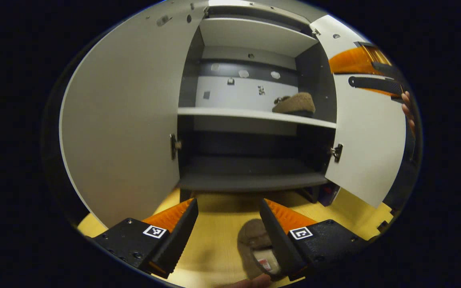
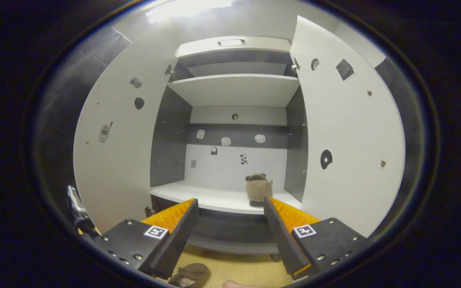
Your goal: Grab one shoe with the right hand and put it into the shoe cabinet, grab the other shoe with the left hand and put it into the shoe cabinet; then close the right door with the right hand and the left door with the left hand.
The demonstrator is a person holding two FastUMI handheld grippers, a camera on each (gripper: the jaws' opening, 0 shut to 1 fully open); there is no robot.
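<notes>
Both tongs are gaping wide, holding nothing: the left tongs (image 1: 228,210) are hovering over a slipper (image 1: 254,244) on the floor, while another slipper (image 2: 258,189) is sitting on the cabinet shelf (image 2: 214,199) beyond the right tongs (image 2: 230,210).

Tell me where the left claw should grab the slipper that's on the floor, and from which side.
Come down from above onto the slipper on the floor. Its open heel end faces the left claw and its closed toe points toward the cabinet, so the rim of the opening is probably the best hold: one finger inside, one outside. The claw is open, with its right finger over the slipper.
</notes>
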